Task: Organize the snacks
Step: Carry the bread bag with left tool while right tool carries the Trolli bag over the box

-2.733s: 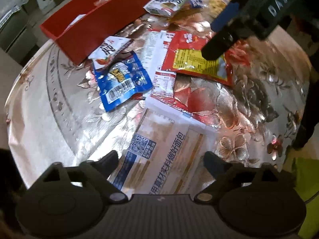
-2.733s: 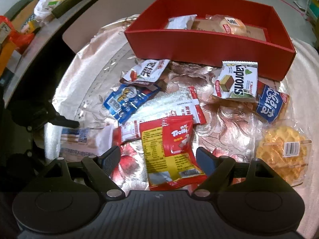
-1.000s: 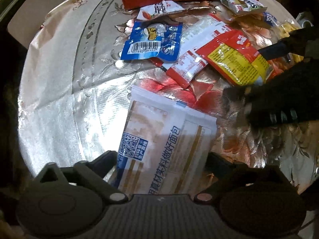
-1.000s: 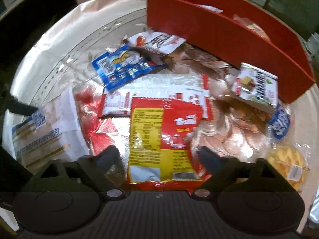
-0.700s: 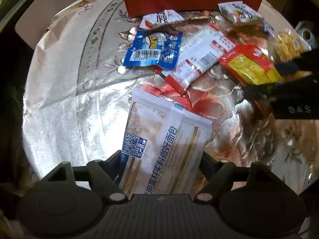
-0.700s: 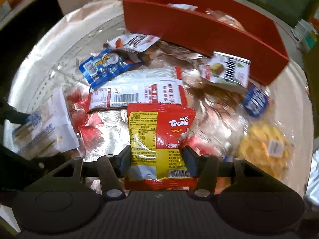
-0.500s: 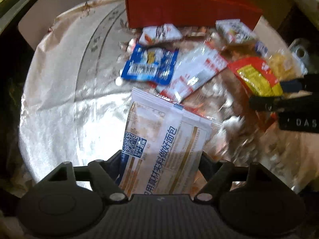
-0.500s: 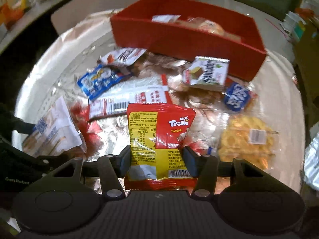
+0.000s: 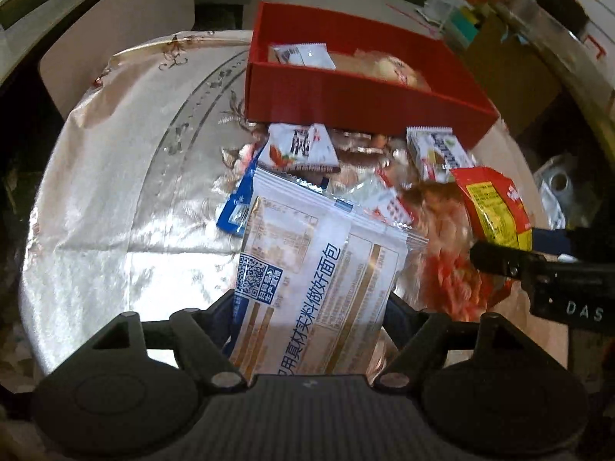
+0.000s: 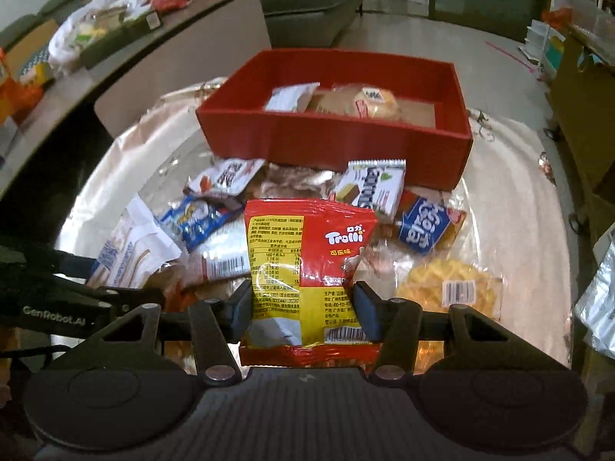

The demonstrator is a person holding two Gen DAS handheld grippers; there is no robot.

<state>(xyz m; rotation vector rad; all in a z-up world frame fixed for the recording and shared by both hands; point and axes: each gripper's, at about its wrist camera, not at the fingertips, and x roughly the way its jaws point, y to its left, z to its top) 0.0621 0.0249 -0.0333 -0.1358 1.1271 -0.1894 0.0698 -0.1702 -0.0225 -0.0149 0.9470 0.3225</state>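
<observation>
A round table (image 9: 115, 176) under a shiny flowered cloth carries everything. At its far side sits a red box (image 10: 334, 138), open on top, with a white packet (image 10: 290, 97) and a wrapped bun (image 10: 361, 103) inside.

The left gripper (image 9: 309, 311) is clamped on a large white bread bag (image 9: 319, 269); its fingers press the bag's two sides and the bag stands up off the cloth, tilted toward the box. The right gripper (image 10: 303, 303) is closed on a red and yellow Trolli bag (image 10: 307, 269), one finger against each edge, the bag held upright in front of the box.

Loose snacks lie on the cloth between the grippers and the box. A waffle pack (image 10: 449, 288) lies to the right of the Trolli bag. A blue biscuit pack (image 10: 423, 226) lies just beyond it, partly under a green and white wafer pack (image 10: 371, 188) that lies close to the box's front wall. A long red and white pack (image 10: 219, 265) lies flat behind the Trolli bag, a blue pouch (image 10: 196, 219) overlapping its far end. A small white and red pouch (image 10: 226, 176) lies in front of the box's left corner.
</observation>
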